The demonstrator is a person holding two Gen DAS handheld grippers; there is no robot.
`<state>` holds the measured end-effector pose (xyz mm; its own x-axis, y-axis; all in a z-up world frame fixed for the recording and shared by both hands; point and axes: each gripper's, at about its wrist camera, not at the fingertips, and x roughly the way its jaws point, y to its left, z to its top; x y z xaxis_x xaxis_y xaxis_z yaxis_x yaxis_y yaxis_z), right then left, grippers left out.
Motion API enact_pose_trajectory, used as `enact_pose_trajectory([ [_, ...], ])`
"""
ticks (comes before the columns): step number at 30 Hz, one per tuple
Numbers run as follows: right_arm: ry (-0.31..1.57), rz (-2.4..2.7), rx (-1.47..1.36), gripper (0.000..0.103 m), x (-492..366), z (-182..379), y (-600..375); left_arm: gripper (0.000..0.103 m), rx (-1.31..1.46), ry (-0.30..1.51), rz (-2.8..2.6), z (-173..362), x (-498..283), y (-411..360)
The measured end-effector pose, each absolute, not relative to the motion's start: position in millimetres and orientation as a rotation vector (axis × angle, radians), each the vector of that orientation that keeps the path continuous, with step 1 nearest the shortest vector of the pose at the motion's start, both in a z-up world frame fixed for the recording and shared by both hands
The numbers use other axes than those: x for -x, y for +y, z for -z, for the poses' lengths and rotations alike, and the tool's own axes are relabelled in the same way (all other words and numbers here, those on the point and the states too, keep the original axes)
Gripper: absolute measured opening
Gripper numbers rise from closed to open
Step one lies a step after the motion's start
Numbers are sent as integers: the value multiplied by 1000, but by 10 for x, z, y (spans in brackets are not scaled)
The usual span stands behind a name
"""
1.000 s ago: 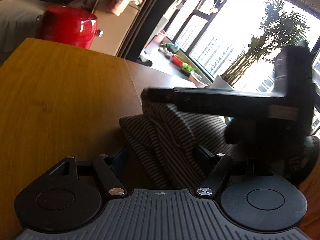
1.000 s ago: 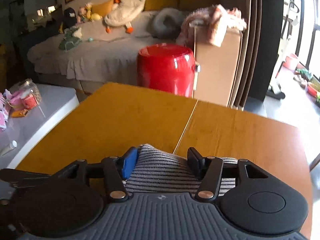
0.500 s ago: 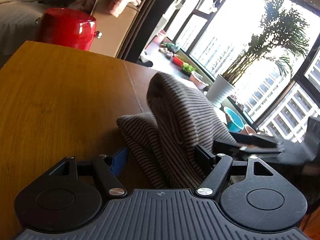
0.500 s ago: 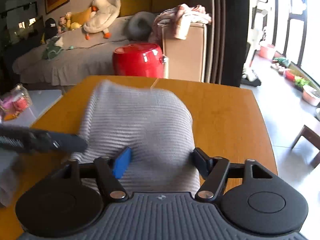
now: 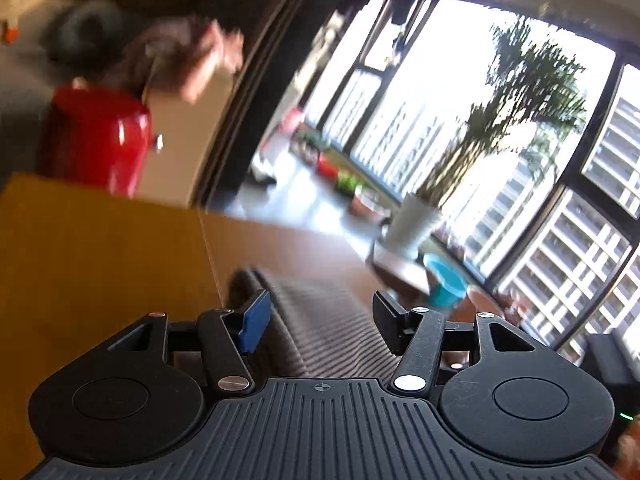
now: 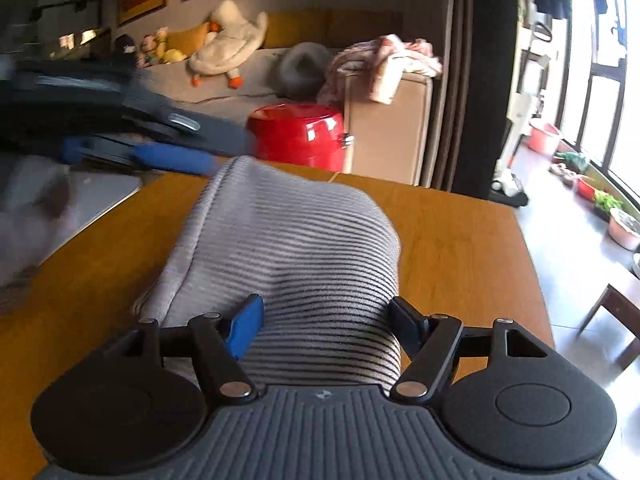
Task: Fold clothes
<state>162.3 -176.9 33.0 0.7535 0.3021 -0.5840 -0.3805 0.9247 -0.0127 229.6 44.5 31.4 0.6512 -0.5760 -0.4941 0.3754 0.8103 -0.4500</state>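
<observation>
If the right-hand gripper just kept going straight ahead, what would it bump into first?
The striped cloth. It already lies between the open fingers of the right gripper and humps up right ahead on the wooden table. Past it stands a red pot, probably well beyond.

daylight glare fr windows [image 5: 460, 92] | left view motion-blurred | fisheye edges – right sharper

The garment [image 6: 288, 248] lies on the table [image 6: 460, 248] (mid-width); the pot [image 6: 298, 134] stands behind the far edge.

One striped garment [image 6: 280, 248] on one wooden table [image 6: 460, 248]. One red pot [image 6: 296, 136] and one cardboard box [image 6: 384, 128] behind. Two grippers, left [image 5: 320, 326] and right [image 6: 326, 326].
</observation>
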Motion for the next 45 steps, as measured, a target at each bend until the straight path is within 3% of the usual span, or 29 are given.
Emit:
enact_pose_trajectory([
  [5, 631, -413, 35, 71, -1566, -420, -1965, 66, 353, 750, 516, 11, -2378, 457],
  [17, 657, -356, -366, 71, -1841, -271, -2434, 69, 311, 729, 505, -219, -2171, 595],
  [20, 680, -345, -544, 70, -1948, -107, -2604, 65, 342, 762, 542, -207, -2058, 744],
  [22, 714, -361, -627, 50, -2046, -12, -2609, 63, 375, 807, 563, -116, -2055, 798],
  [26, 651, -442, -458, 47, -1977, -315, -2260, 62, 384, 825, 576, -33, -2066, 820],
  [29, 662, -473, -297, 47, -1945, -406, -2000, 72, 374, 833, 586, -6, -2071, 826],
  [31, 707, -453, -216, 47, -1973, -347, -1876, 72, 375, 835, 574, -1, -2050, 853],
  [34, 730, -473, -264, 52, -1952, -199, -1945, 72, 351, 837, 541, -11, -2005, 873],
  [39, 747, -492, -369, 67, -1820, -146, -2131, 85, 300, 835, 483, -53, -1877, 914],
  [45, 744, -485, -302, 57, -1824, -93, -1988, 77, 338, 843, 502, 30, -1907, 956],
])
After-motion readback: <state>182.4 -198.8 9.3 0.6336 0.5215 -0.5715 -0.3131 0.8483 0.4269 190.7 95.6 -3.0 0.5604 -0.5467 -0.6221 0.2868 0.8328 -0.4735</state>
